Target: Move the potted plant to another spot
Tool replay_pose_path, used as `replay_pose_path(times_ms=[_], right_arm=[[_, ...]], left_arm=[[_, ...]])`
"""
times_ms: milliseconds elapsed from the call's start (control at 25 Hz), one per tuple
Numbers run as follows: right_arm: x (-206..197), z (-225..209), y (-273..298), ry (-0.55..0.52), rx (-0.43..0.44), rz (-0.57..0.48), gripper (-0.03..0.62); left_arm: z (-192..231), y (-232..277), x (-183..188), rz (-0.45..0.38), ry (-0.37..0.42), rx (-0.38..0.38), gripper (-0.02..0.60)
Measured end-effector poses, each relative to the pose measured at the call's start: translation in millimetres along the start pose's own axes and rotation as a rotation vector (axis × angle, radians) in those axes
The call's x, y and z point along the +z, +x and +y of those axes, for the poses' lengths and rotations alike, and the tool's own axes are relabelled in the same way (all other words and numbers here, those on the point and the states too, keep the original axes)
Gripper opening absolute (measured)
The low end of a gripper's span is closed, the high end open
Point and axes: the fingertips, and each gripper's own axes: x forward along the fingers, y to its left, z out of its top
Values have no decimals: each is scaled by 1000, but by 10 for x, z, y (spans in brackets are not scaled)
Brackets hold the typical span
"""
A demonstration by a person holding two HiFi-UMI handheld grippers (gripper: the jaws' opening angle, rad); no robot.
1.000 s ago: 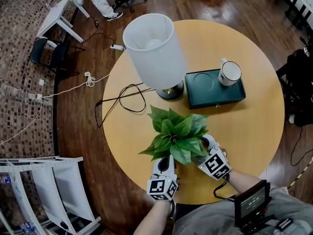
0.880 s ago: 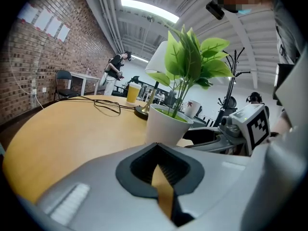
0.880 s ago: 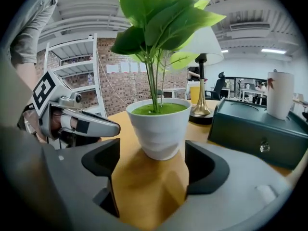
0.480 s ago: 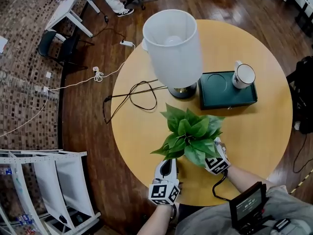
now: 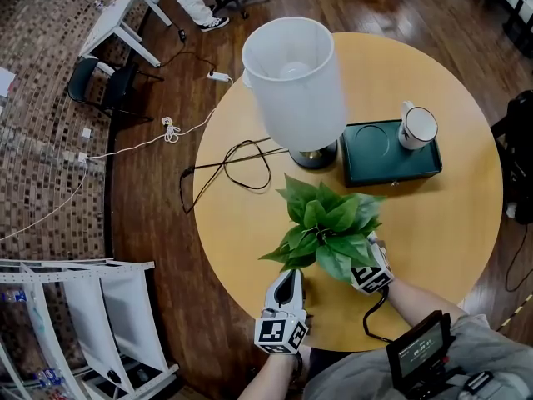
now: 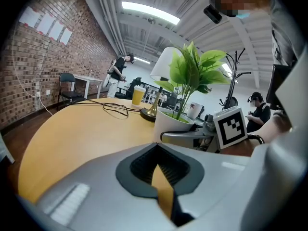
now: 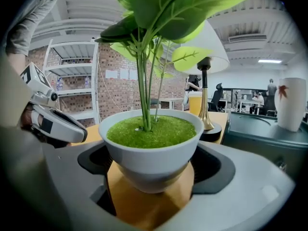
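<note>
Here's the plant, standing on the round table at about six o'clock on the tabletop, close to the near edge. Its white pot is flat on the wood, upright, with green fill up to the rim and stems rising straight.

The right gripper comes in from four o'clock of the plant, tucked under the leaves. Look along its jaws: the pot sits squarely between them, but the grip is released. The jaws have just been on the move, flung wide and then eased in a touch, and bare wood shows on either side of the pot's base. The pads are not pressing on it.

The left gripper is at seven o'clock of the plant, beside the leaves and clear of the pot. It is clenched, its jaws drawn together to a thin sliver with nothing in them, only tabletop showing through. From its view the pot stands ahead at one o'clock, with the right gripper's marker cube just beyond.

Further up the table, the lamp with its big white shade stands at eleven o'clock of the plant. A dark green tray lies at one o'clock, and a mug sits on its far right corner. A black cable loops out from the lamp towards nine o'clock and off the table edge.
</note>
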Motion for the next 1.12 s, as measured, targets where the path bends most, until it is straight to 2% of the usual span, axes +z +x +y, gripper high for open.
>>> replay_pose_path(times_ms=[760, 920, 1120], right_arm=[[170, -99, -143, 8, -20, -65, 494], [286, -206, -279, 1, -58, -80, 494], [519, -496, -604, -8, -148, -108, 494]], left_arm=[[-116, 42, 24, -7, 40, -34, 0], [-248, 143, 162, -24, 69, -80, 0], [-623, 360, 494, -63, 132, -190, 0]])
